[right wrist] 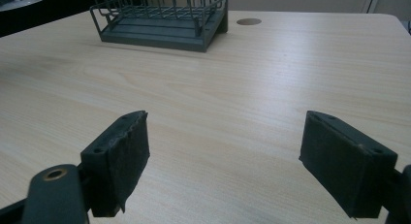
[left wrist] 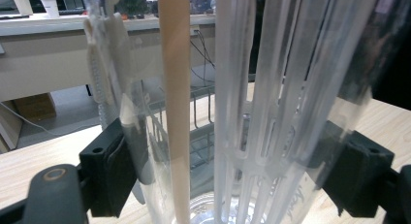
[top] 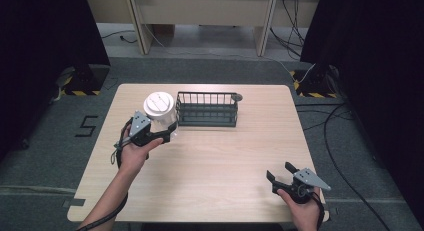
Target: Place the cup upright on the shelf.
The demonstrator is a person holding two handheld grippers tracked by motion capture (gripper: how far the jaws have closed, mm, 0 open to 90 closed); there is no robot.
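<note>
I read this as a lab or office test room: grey carpet floor (top: 210,71), black curtains (top: 45,41) on both sides, stand feet with hazard tape (top: 80,92), loose cables (top: 340,136), desks with monitors (left wrist: 63,15) behind my surface (top: 215,161)

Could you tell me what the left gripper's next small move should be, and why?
Probably lift the clear cup and carry it toward the wire basket: the left gripper has both pads against its wall, and the basket stands just beside it.

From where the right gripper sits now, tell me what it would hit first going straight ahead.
Probably the dark wire basket; bare table lies between it and the open right gripper, though the basket sits somewhat left of centre.
</note>
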